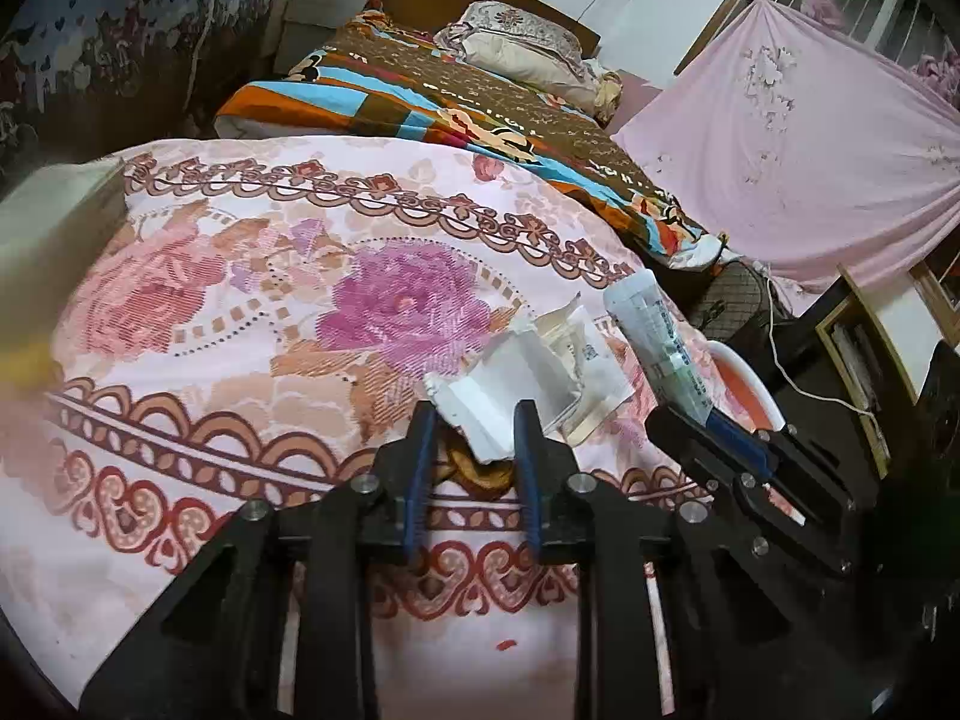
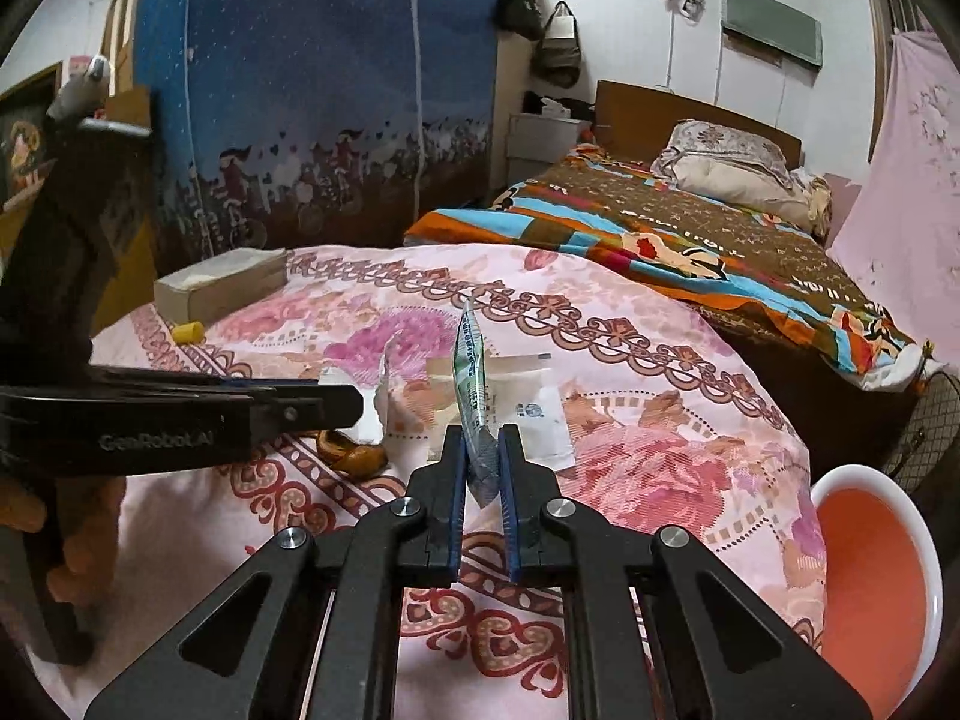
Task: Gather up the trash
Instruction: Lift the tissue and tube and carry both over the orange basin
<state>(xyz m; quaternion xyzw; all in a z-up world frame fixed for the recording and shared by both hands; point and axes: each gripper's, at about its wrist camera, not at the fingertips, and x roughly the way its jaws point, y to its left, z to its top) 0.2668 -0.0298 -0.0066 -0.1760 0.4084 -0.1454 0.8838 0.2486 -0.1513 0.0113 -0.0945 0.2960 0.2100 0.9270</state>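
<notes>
A crumpled white paper scrap (image 1: 510,396) is clamped between the blue pads of the left gripper (image 1: 474,414), just above the pink floral tablecloth (image 1: 240,312). In the right wrist view the same left gripper (image 2: 336,402) is seen side-on, with the white scrap (image 2: 369,414) projecting from its closed tips. Directly under that scrap a brown peel-like piece (image 2: 351,453) is lying on the tablecloth (image 2: 660,420).

A flattened printed plastic wrapper (image 2: 474,408), white with green and blue print, is pinched by the right gripper (image 2: 480,462) and is held upright, edge-on, above the cloth. From the left wrist view the right gripper (image 1: 714,420) is seen beside the left one, with the wrapper (image 1: 654,336) rising from its shut jaws.

A flat white paper packet (image 2: 534,414) remains on the tablecloth just behind the wrapper. A white bin with an orange liner (image 2: 870,576) is seen beyond the tablecloth's right edge. At the tablecloth's far left edge a tissue box (image 2: 222,285) and a small yellow object (image 2: 187,331) are placed.
</notes>
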